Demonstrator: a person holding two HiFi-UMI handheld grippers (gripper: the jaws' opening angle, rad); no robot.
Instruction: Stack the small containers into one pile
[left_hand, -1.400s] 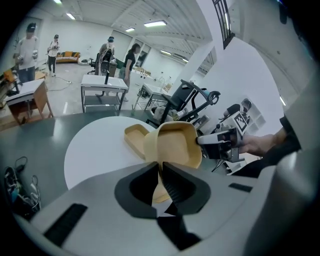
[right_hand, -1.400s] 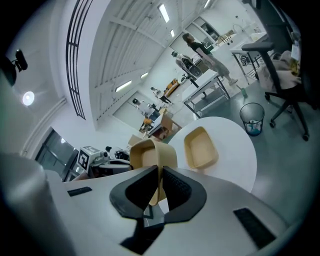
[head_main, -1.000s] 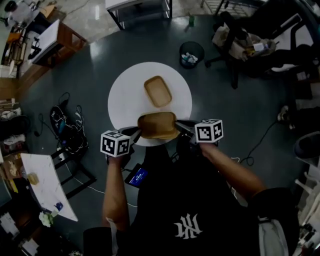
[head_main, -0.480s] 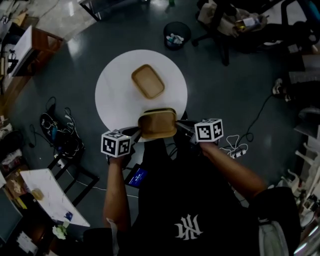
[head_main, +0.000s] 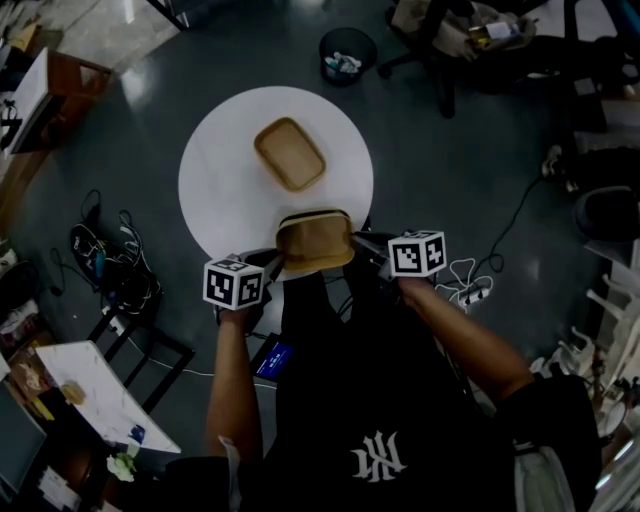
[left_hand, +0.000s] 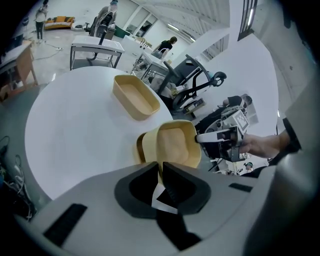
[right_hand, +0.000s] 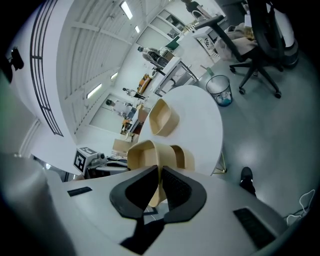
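Tan container (head_main: 314, 243) is clamped by left tool (head_main: 270, 266) and right tool (head_main: 362, 243); second container (head_main: 289, 153) lies at eleven o'clock on the surface (head_main: 215, 195).

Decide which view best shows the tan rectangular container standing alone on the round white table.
The left gripper view: the container is bright, large, its rim and inside unobstructed. The head view shows it whole but dim; the right gripper view, smaller and skewed.
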